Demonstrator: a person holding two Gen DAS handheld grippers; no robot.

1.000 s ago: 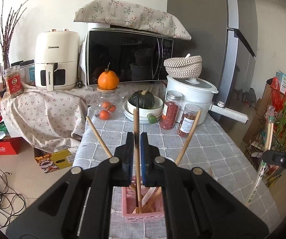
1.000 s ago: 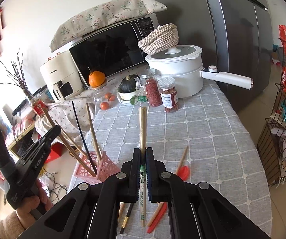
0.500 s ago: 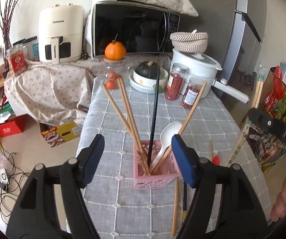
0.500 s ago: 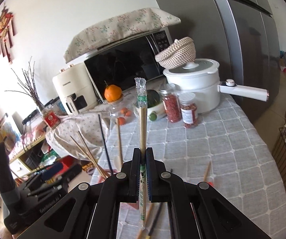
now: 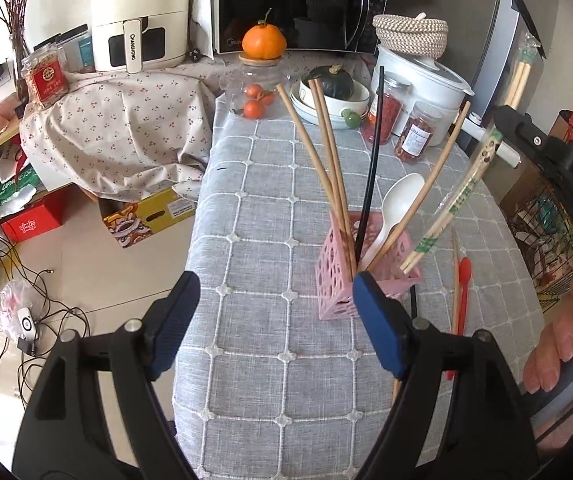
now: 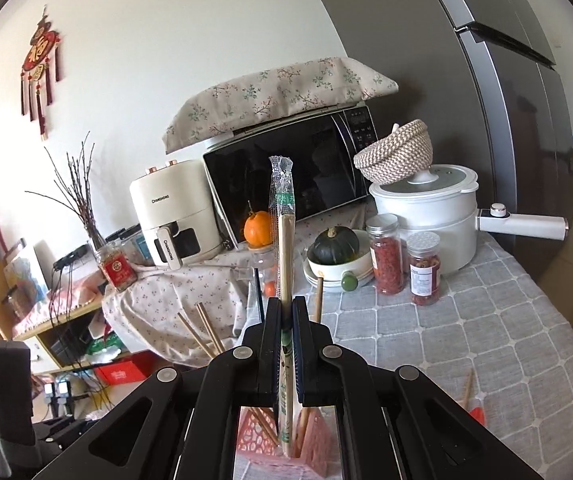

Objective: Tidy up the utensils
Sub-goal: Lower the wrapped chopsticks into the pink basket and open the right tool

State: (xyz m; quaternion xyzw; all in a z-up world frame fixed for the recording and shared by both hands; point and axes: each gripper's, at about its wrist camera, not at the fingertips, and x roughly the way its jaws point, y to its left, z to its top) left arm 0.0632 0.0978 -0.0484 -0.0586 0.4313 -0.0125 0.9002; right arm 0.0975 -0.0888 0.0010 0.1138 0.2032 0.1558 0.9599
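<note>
Over the pink holder (image 5: 340, 276), my right gripper (image 6: 286, 322) clamps wrapped chopsticks (image 6: 285, 240) near upright, lower tips at its rim. Only the left view shows my left gripper (image 5: 274, 320), jaws just opened, empty, and the white spoon (image 5: 396, 204).

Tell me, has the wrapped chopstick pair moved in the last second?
Yes. The wrapped chopsticks, gripped by the right tool, came in from the right, over the pink basket.
</note>
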